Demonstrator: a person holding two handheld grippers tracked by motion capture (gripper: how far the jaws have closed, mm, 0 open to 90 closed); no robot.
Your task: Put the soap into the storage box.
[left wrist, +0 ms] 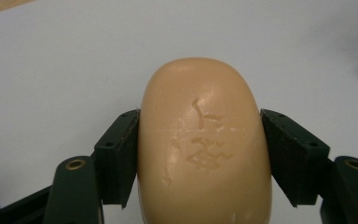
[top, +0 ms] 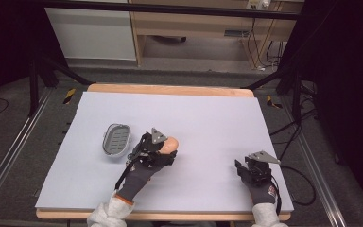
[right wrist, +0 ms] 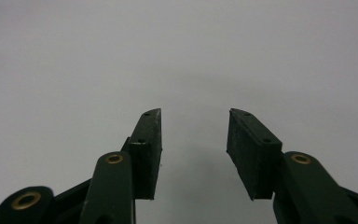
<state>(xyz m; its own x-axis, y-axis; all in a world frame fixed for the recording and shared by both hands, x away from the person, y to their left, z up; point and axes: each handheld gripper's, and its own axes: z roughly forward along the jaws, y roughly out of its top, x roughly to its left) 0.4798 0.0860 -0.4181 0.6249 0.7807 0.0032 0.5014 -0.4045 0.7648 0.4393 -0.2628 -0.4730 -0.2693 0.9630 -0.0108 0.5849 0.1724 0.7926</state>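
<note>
A tan bar of soap (left wrist: 205,149) with scuffed marks on its face sits between the pads of my left gripper (left wrist: 200,114), which is shut on its two sides. In the high view the soap (top: 171,143) pokes out of the left gripper (top: 167,150) near the middle of the white mat, lifted slightly off it. A grey oval soap dish (top: 116,139) with a slotted floor lies just left of that hand. My right gripper (top: 244,171) rests at the front right of the mat. Its jaws (right wrist: 193,116) stand apart with nothing between them.
A white mat (top: 208,118) covers the wooden table (top: 170,89). Black frame legs and cables stand on the floor at both sides, and a wooden cabinet is behind the table.
</note>
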